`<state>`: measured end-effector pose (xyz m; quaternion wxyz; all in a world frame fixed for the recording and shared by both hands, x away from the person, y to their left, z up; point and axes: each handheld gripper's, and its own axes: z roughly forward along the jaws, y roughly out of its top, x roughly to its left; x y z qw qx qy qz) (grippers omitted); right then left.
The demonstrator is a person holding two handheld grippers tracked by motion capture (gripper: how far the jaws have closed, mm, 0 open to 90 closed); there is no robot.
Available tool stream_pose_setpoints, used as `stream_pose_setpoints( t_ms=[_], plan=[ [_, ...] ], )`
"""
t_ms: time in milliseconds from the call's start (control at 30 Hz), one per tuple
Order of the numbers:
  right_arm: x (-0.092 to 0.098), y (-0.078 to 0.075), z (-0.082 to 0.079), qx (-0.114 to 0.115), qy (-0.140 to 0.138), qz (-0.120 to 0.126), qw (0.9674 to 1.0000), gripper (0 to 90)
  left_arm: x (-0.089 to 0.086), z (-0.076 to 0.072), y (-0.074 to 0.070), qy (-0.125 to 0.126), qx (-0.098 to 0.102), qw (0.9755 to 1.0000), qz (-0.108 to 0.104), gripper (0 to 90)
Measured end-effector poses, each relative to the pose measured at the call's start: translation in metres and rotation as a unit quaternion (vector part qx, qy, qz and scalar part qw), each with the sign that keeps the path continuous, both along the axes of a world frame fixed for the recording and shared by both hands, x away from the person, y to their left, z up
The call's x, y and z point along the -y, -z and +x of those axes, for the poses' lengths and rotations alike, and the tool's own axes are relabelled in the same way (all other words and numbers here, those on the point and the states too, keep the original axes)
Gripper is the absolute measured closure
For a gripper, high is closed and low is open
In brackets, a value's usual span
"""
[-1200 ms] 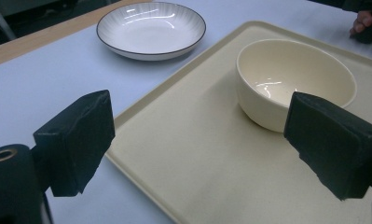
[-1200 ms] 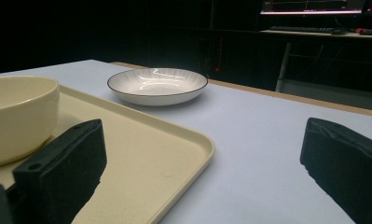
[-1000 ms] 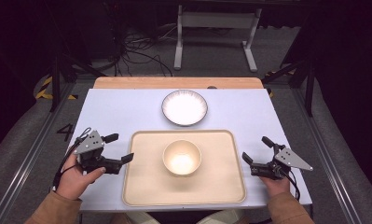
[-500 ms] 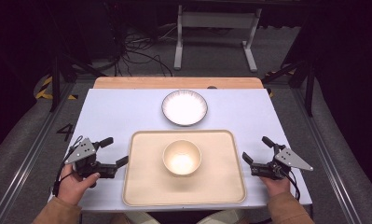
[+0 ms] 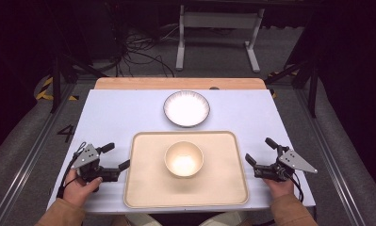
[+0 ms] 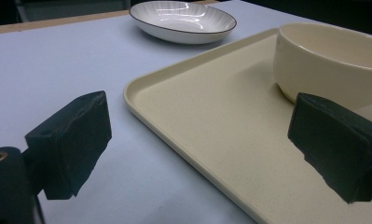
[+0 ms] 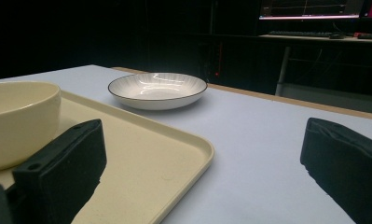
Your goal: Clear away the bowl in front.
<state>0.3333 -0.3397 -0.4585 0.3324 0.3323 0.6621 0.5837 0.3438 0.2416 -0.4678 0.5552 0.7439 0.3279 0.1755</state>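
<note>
A cream bowl point(image 5: 184, 158) is seated at the middle of the cream tray point(image 5: 143, 188). The left gripper point(image 5: 116, 157) and right gripper point(image 5: 260, 151) are held spread at the tray's opposite edges, with nothing gripped.

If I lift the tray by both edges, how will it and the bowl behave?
The tray looks thin and rigid, so probably light and stiff. Its smooth surface may let the bowl slide if tilted. The bowl looks ceramic, likely fragile.
</note>
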Motion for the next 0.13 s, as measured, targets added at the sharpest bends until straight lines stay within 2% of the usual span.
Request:
stream_pose_setpoints(
  t_ms=[133],
  plan=[
    [0.0,0.0,-0.0001,0.0,0.0,0.001,1.0,0.5,-0.0011,0.0007,0.0003,-0.004,-0.003,1.0,-0.005,6.7]
  ],
)
